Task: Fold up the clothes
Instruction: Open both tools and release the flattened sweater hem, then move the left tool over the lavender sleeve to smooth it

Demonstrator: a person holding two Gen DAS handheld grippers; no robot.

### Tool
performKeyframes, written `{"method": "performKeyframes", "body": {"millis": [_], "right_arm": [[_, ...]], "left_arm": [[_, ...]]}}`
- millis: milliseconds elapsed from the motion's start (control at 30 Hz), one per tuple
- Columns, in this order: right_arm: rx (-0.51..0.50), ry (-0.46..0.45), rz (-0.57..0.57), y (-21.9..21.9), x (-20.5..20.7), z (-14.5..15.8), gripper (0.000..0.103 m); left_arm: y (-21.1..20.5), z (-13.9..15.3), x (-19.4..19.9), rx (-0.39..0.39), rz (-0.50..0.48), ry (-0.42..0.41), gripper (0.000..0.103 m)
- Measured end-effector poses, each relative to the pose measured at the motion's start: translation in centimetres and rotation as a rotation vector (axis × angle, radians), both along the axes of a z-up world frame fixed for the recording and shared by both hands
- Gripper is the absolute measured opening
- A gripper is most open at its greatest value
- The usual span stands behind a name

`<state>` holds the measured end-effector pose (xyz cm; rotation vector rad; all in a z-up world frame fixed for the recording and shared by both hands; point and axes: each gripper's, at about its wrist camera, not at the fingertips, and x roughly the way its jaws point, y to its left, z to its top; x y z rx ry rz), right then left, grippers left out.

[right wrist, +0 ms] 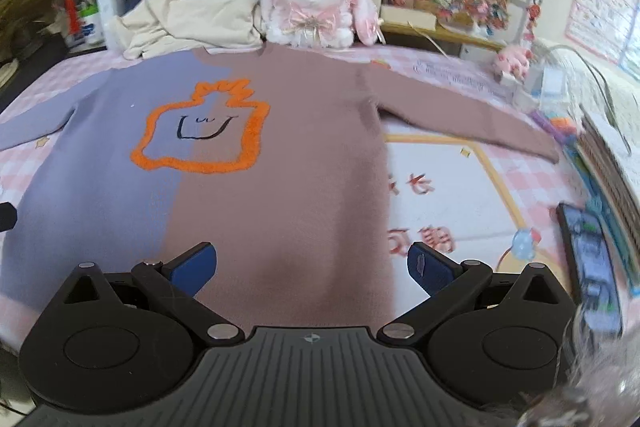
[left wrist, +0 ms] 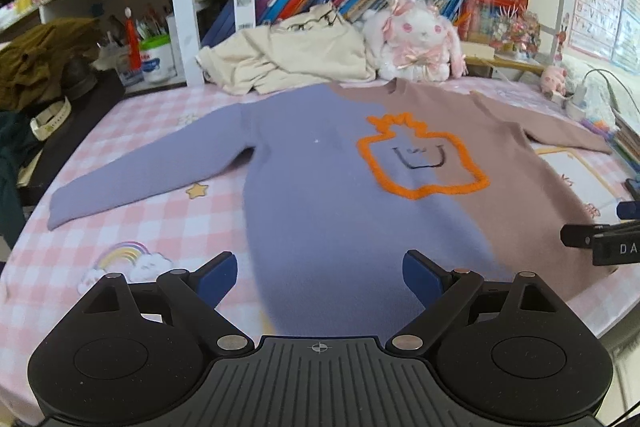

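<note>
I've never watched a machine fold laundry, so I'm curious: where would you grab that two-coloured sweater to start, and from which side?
Probably by the cuff of a sleeve. The sweater lies flat, front up, with both sleeves spread outward. The purple sleeve ends in a free edge on the checked cloth, so the open left gripper could come in from that outer side, pinch the cuff and carry it across the body.

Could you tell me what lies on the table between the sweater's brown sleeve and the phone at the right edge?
In the right wrist view, only the printed tablecloth lies between the brown sleeve and the phone.
</note>
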<state>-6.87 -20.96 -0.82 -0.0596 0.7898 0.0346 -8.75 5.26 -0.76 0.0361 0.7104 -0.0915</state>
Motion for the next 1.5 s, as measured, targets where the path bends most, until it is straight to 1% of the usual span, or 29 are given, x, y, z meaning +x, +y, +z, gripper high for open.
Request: {"method": "performKeyframes", "body": {"millis": [67,200,333,467,567,733,867,1100,1500], "right_arm": [[-0.003,-0.001,-0.017,1.8,-0.1,0.0,0.103],[-0.017,0.008,-0.042,5.1,-0.4,-0.3,0.103],[-0.021,-0.008,-0.072,7.9,-0.7,-0.3,0.103],[-0.018,-0.004,-0.099,10.1,-0.7,-0.5,0.103],[-0.019,-0.001,-0.11,11.3,-0.7,-0.5,0.103],[-0.028,0.002,-0.106,13.3,-0.5,-0.5,0.103],[-0.039,-0.006,-0.082,14.6,-0.2,-0.3,0.103],[-0.053,-0.016,-0.039,15.8,0.1,-0.1,0.103],[-0.016,-0.009,-0.022,15.7,0.2,-0.1,0.103]], "left_arm": [[1.7,0.0,0.5,-0.02,-0.025,-0.01,0.094],[5.1,-0.6,1.8,-0.038,-0.048,0.011,0.094],[7.3,-0.9,2.5,-0.038,-0.088,0.01,0.094],[9.4,-1.0,3.2,-0.03,-0.125,0.011,0.094],[10.6,-1.1,3.4,-0.031,-0.136,0.015,0.094],[12.6,-1.3,3.7,-0.046,-0.123,0.018,0.094],[14.7,-1.3,4.2,-0.076,-0.069,0.018,0.094],[18.9,-1.6,5.5,-0.168,0.093,0.036,0.094],[23.1,-2.4,7.5,-0.221,0.243,0.057,0.094]]}}
